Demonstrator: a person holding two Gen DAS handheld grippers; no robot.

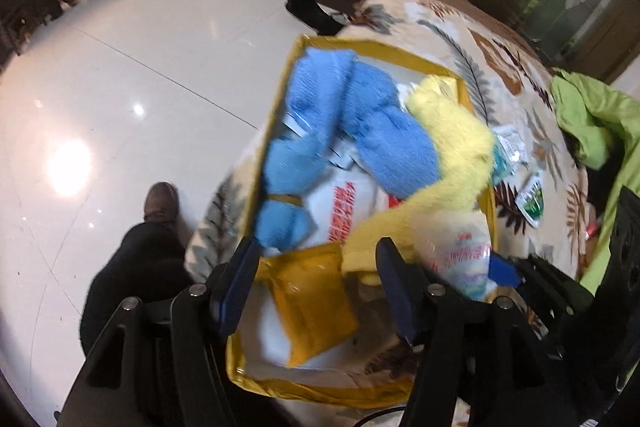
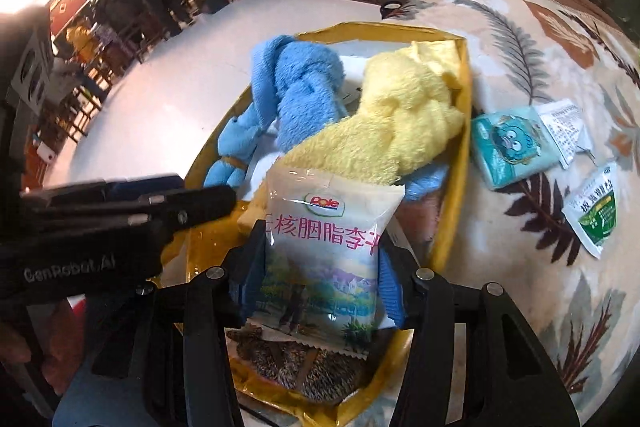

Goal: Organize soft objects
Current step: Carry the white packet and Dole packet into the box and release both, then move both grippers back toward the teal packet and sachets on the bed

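A yellow-rimmed box [image 2: 464, 75] sits on a leaf-patterned blanket [image 2: 520, 39], and much of the sorting looks done: a knotted blue plush towel [image 2: 304, 83] lies in the box toward 11 o'clock in the right wrist view, with a yellow plush towel [image 2: 404, 115] pressed against it at about 1 o'clock. The right gripper [image 2: 324, 251] carries a white Dole snack packet [image 2: 328, 227] between its blue fingers [image 2: 390, 287], over the near end of the box; the packet fills the gap and the fingers appear to pinch its sides, though how firmly I cannot tell. The left gripper [image 1: 320, 283] hangs over the box's near end with its fingers [image 1: 240, 279] spread and nothing between them; a yellow pouch [image 1: 312, 303] lies below. Still outside the box, on the blanket at 3 o'clock, lie a teal tissue pack [image 2: 512, 147], a white sachet [image 2: 564, 131] touching it, and a green sachet [image 2: 592, 211] nearby. A green garment [image 1: 588, 115] lies farther off on the blanket. My judgement: the task is past halfway, with the packet to set down and the loose items left.
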